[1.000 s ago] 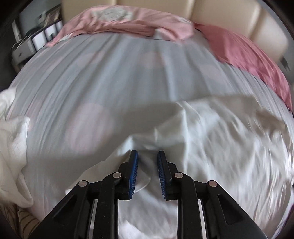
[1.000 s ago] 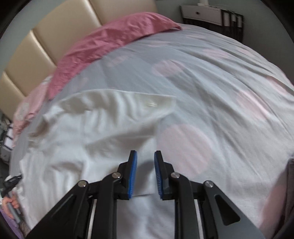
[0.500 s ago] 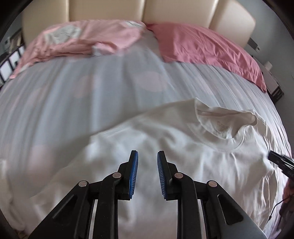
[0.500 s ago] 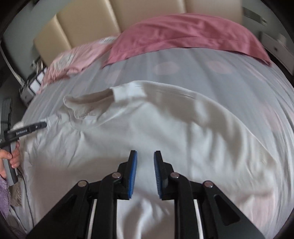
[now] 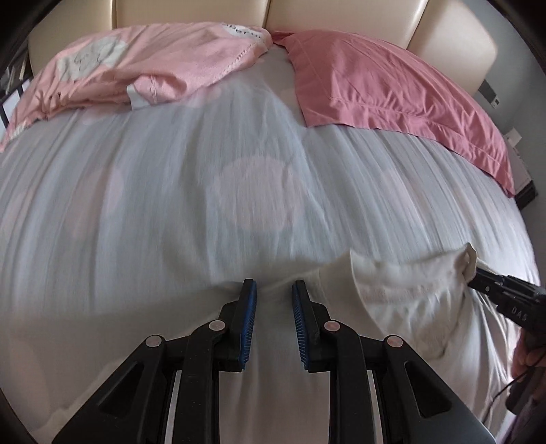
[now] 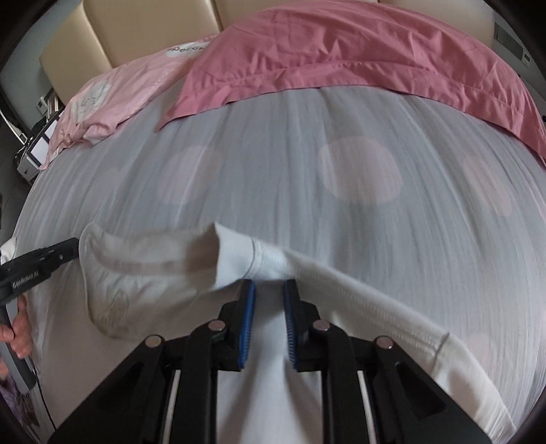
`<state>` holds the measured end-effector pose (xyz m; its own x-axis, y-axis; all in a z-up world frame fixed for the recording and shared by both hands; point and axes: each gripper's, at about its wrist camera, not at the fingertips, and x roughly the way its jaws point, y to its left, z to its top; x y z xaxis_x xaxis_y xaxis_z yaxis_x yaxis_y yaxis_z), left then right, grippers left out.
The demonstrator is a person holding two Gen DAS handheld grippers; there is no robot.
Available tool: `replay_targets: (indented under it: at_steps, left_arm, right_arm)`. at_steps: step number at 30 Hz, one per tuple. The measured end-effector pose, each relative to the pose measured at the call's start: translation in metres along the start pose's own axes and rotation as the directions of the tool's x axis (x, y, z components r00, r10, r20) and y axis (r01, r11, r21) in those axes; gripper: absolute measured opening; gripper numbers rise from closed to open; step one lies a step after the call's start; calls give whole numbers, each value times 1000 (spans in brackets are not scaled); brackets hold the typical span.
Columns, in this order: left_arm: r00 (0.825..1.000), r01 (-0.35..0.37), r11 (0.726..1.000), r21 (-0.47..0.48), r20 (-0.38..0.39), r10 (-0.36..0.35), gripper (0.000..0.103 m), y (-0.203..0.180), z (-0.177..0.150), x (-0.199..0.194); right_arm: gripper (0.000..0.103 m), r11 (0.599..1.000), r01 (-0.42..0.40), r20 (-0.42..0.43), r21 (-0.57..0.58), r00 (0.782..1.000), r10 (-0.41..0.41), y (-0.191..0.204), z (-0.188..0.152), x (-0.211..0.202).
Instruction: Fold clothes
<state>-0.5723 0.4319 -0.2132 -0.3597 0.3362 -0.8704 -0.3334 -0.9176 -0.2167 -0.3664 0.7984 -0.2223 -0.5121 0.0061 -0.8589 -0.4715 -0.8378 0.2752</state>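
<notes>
A white T-shirt [image 5: 392, 300] lies flat on the bed, its collar [image 6: 143, 269] toward the pillows. In the left wrist view my left gripper [image 5: 273, 285] hovers over the shirt's top shoulder edge, left of the collar. Its blue pads stand a little apart, with fabric beneath them and nothing pinched. My right gripper [image 6: 268, 285] sits over the other shoulder seam, right of the collar; its jaws are closing, a gap still showing. Each view catches the other gripper at the collar's far end: the right gripper [image 5: 476, 276] and the left gripper [image 6: 73, 247].
The bed sheet [image 5: 170, 205] is pale grey with faint pink dots. At the head lie a light pink pillow [image 5: 143, 65] and a dark rose pillow [image 6: 341, 51], against a beige padded headboard [image 6: 136, 30]. A hand [image 6: 18, 328] grips the left handle. Shelving [image 6: 34, 150] stands at the bed's left.
Both grippers swept across the shirt toward the pillows and now sit at its shoulder edge beside the collar. The right jaws have narrowed slightly.
</notes>
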Motion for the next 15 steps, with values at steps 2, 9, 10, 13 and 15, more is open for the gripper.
replay_targets:
  at_steps: [2,9,10,13,15]
  left_arm:
    - [1000,-18,1000,-15,-4,18,23,-1,3,0]
    - [1000,-16,1000,-22,11,16,23,7,-14,-58]
    - [1000,-9,1000,-15,19,9,23,9,-21,-73]
    - [1000,-5,1000,13,26,5,23,17,-53,-116]
    - [1000,-15,999,38,23,14,23,23,-82,-145]
  right_arm:
    - [14,1000,11,-12,8,1000,-11,0,6,3]
    - [14,999,-31,-20,11,999,31,-9,-1,-42]
    - [15,999,-47,-22,10,999,47,-12,-6,-54]
    - [16,997,-81,-46,4,996,81,-23,-38,-94]
    - [17,996,-86,-68,-7,994,85,-28,-67,-119]
